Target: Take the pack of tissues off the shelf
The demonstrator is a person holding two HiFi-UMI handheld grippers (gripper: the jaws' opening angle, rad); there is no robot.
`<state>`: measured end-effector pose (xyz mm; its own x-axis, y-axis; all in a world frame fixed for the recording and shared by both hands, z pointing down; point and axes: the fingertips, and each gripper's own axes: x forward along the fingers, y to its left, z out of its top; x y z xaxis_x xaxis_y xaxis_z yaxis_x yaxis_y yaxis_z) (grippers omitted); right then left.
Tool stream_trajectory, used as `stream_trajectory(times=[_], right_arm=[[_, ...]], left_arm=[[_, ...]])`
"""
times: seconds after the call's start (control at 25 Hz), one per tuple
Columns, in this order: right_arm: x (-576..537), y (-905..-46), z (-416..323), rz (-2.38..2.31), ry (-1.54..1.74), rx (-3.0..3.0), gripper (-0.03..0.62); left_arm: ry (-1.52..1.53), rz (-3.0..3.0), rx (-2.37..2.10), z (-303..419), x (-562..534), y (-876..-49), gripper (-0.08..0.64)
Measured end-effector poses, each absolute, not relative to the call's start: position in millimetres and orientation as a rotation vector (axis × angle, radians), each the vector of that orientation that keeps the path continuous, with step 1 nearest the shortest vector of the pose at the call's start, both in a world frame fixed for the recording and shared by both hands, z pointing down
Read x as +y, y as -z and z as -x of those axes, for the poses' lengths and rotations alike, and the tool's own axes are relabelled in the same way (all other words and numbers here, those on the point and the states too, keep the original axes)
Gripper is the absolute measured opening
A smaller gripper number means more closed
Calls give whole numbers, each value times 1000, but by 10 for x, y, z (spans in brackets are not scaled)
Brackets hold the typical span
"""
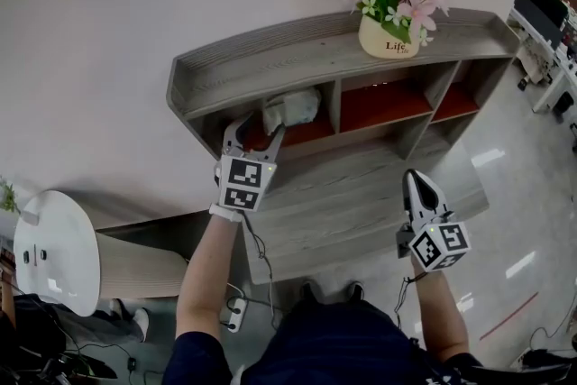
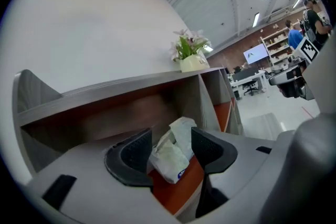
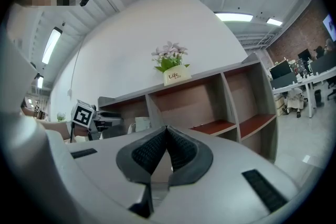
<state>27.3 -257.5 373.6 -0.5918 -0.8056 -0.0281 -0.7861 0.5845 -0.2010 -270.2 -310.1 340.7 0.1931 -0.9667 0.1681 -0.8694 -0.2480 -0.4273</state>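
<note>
The pack of tissues [image 1: 293,110], white and crumpled, lies on the red floor of the left compartment of the grey wooden shelf [image 1: 270,59]. My left gripper [image 1: 255,132] is at the mouth of that compartment, open. In the left gripper view the pack of tissues [image 2: 170,157] shows between the two dark pads [image 2: 137,152], which stand apart from it. My right gripper [image 1: 413,178] is shut and empty, hanging level over the shelf's lower board, away from the pack. In the right gripper view the right gripper [image 3: 166,129] points at the shelf, with the pack of tissues [image 3: 140,124] far off to its left.
A cream flower pot [image 1: 389,36] with pink flowers stands on the shelf top. Two more red-floored compartments [image 1: 383,104] lie to the right. A white round table [image 1: 54,248] is at the left, a power strip [image 1: 236,313] on the floor, office desks [image 1: 541,13] far right.
</note>
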Motion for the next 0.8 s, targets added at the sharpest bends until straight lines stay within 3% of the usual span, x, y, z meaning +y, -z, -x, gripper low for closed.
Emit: stream_trajectory(times=[0.8], right_arm=[[-2437, -4010, -418, 1515, 325, 2629, 11]], left_arm=[[1033, 2243, 1451, 2665, -4003, -3799, 253]])
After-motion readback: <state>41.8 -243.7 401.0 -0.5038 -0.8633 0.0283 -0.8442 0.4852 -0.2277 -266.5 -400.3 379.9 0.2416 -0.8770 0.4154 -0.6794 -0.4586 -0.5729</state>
